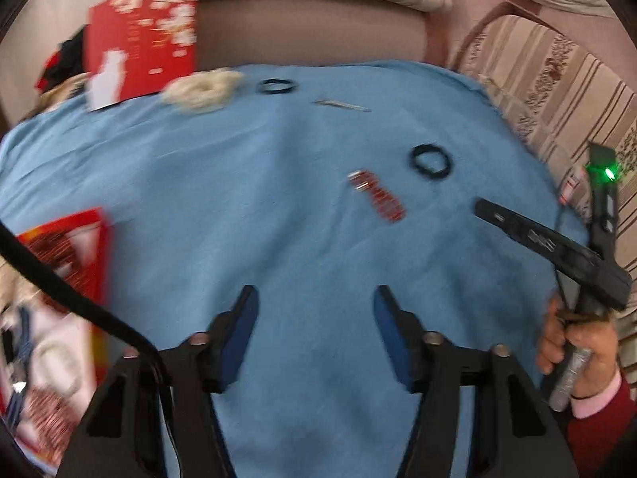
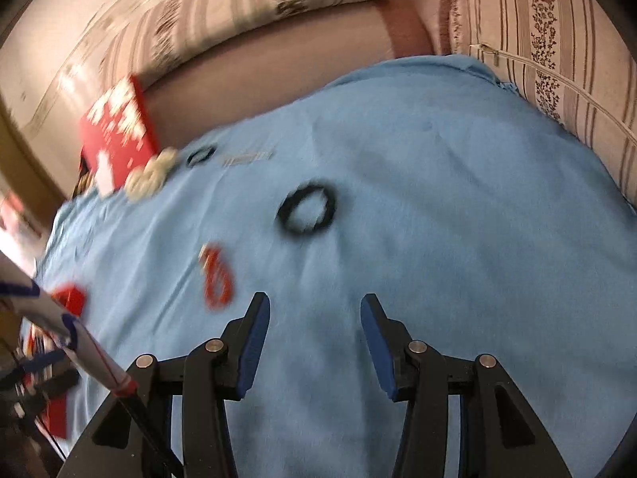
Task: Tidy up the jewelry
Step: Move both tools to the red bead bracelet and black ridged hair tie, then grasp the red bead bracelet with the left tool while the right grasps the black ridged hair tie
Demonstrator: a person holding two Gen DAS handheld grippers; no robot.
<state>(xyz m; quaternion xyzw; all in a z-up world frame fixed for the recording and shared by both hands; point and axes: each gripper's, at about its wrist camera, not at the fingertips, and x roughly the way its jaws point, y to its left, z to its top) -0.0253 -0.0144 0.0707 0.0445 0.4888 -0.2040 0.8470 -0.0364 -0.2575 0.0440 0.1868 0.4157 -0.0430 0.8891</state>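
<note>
Jewelry lies on a blue cloth [image 1: 239, 199]. A red beaded bracelet [image 1: 378, 195] lies mid-right, also in the right wrist view [image 2: 217, 277]. A black ring-shaped bracelet [image 1: 430, 161] lies beyond it, also in the right wrist view [image 2: 307, 209]. A second black ring [image 1: 277, 87], a white pearl bracelet [image 1: 201, 89] and a thin silver chain [image 1: 342, 105] lie at the far edge. My left gripper [image 1: 316, 298] is open and empty above the cloth. My right gripper [image 2: 314, 308] is open and empty, just right of the red bracelet.
A red box lid [image 1: 143, 40] stands at the far left. A red box [image 1: 67, 263] holding jewelry sits at the near left. Striped cushions [image 2: 549, 40] border the cloth at the back and right. The right hand and its tool [image 1: 577, 318] show at the right.
</note>
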